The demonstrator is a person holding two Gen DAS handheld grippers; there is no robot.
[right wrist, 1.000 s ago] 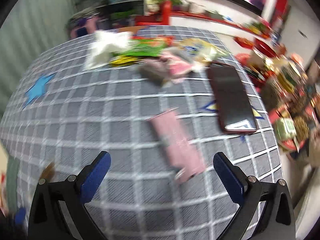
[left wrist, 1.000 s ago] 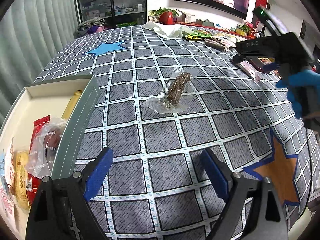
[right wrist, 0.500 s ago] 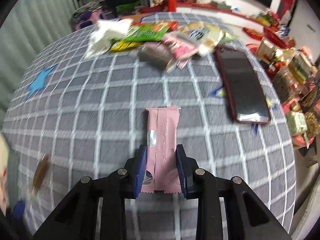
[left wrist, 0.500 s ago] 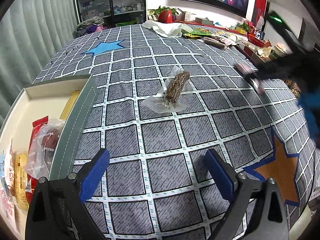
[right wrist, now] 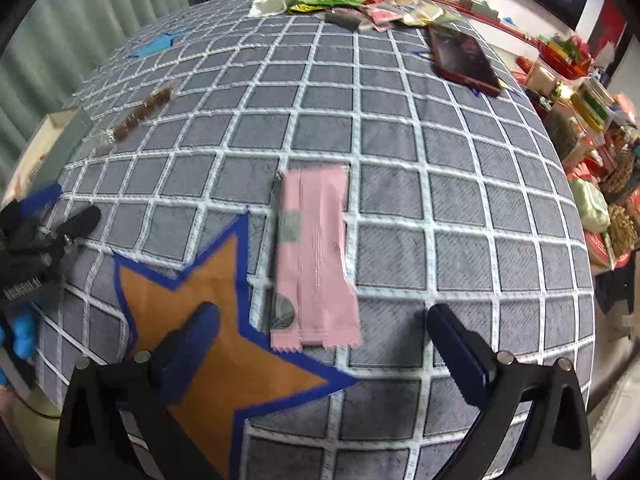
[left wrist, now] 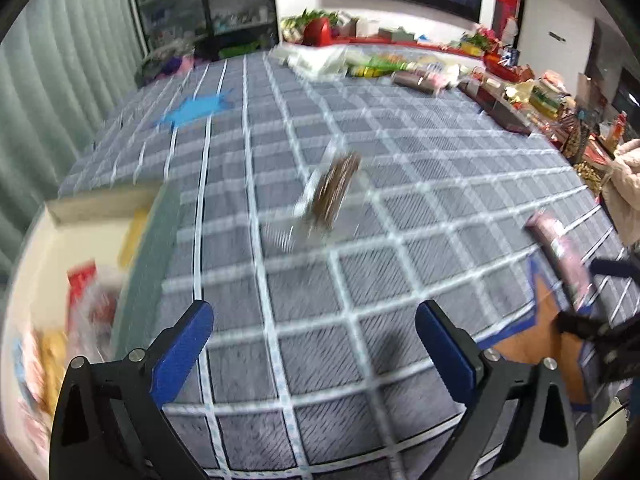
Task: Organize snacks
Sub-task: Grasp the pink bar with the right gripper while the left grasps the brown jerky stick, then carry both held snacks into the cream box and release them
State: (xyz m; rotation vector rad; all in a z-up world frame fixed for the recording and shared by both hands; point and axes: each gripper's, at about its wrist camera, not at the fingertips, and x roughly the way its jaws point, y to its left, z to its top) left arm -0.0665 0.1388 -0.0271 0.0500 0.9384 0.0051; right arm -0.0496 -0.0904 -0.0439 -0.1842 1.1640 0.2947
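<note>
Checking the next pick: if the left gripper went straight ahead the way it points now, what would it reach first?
Most likely the brown snack bar in clear wrap, lying on the checked tablecloth ahead of the open left gripper. Only cloth shows before it, though blur leaves depth unclear.

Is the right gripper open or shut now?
Open. The right gripper has its blue pads spread wide, and the pink snack packet lies flat on the tablecloth between them, untouched.
</note>
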